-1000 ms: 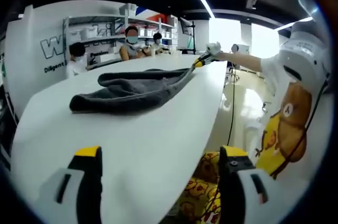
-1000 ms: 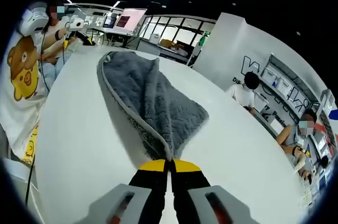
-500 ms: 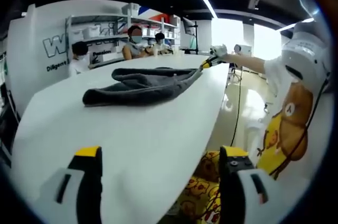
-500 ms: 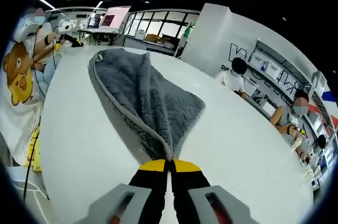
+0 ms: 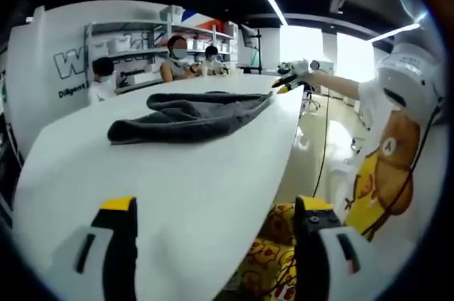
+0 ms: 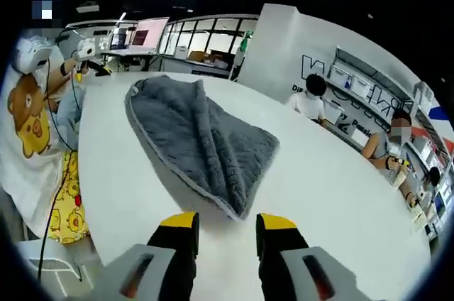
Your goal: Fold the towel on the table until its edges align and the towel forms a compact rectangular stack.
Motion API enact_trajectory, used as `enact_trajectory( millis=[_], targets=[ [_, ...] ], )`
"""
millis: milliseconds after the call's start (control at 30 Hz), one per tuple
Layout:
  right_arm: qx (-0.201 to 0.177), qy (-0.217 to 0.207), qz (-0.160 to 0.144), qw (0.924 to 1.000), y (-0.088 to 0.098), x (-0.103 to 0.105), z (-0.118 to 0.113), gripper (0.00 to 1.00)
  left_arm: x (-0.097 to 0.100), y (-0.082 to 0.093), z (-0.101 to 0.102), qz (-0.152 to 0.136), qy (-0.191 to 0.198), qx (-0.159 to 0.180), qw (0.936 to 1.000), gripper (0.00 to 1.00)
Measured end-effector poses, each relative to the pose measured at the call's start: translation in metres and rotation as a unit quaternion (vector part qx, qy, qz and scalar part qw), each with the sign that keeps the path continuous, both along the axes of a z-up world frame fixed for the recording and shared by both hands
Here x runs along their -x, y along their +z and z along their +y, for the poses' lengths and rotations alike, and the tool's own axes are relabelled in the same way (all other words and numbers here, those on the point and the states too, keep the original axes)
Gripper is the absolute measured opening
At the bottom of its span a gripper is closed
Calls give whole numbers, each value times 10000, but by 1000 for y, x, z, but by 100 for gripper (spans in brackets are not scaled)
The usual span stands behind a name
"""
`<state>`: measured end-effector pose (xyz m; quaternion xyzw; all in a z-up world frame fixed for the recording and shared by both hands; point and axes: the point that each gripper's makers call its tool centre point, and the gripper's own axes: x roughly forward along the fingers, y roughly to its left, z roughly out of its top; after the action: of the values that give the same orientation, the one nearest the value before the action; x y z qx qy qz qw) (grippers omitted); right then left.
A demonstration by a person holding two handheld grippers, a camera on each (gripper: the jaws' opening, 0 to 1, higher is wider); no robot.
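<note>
A grey towel (image 5: 191,113) lies folded lengthwise in a long, rumpled strip on the white table (image 5: 177,194). In the left gripper view my left gripper (image 5: 216,209) is open over the near table end, well short of the towel. The right gripper (image 5: 291,79) shows small by the towel's far end, just off it. In the right gripper view the towel (image 6: 202,138) stretches away from me, its near corner flat on the table (image 6: 333,194) just ahead of my right gripper (image 6: 227,224), which is open and holds nothing. The left gripper (image 6: 89,49) shows far off at the other table end.
The person (image 5: 394,152) holding the grippers, in a white shirt with a bear print, stands along the table's long edge. Other people (image 5: 176,59) sit beyond the opposite side before shelves (image 5: 135,38) and a white wall. A yellow printed cloth (image 5: 273,258) hangs below the table edge.
My right gripper has opened and let go of the towel corner, which now rests on the table. It has drawn slightly back. The left gripper stays open in place.
</note>
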<state>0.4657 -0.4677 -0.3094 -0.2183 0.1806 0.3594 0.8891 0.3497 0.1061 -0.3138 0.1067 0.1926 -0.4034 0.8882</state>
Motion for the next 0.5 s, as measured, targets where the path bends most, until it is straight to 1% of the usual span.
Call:
enact_trajectory(
  millis=[67,100,133,167,200,233,267,300,333,367,433,500],
  targets=[
    [-122,82,68,9999,4,12,8,40,-1,-1,0,7,-12,7,10000,97],
    [-256,136,275,9992,3,23,19,43,-1,-1,0,14,-19,1,10000,97],
    [-269,148,458,9985,1,29,23,47,-2,-2,0,27,-31,-14,10000,97],
    [-256,118,555,9981,-1,32,25,52,-3,-2,1,32,-37,-24,10000,97],
    [-179,106,763,9969,-5,38,29,57,-4,-2,2,35,-42,-30,10000,97],
    [-35,114,1015,9948,-10,45,33,59,-5,-1,3,38,-45,-36,10000,97],
    [136,111,1204,9926,-15,51,37,60,-6,0,4,47,-49,-39,10000,97],
    [230,215,1341,9905,-17,57,46,63,-7,0,4,62,-61,-41,10000,97],
    [274,136,1657,9857,-21,65,53,65,-7,1,5,87,-85,-50,9999,97],
    [325,88,1874,9817,-24,71,59,67,-7,1,5,97,-94,-61,9999,98],
    [433,-146,2137,9758,-26,76,67,77,-7,2,5,96,-116,-103,9998,98],
    [547,-285,2250,9724,-27,78,74,86,-8,4,6,90,-130,-144,9998,99]
  ],
)
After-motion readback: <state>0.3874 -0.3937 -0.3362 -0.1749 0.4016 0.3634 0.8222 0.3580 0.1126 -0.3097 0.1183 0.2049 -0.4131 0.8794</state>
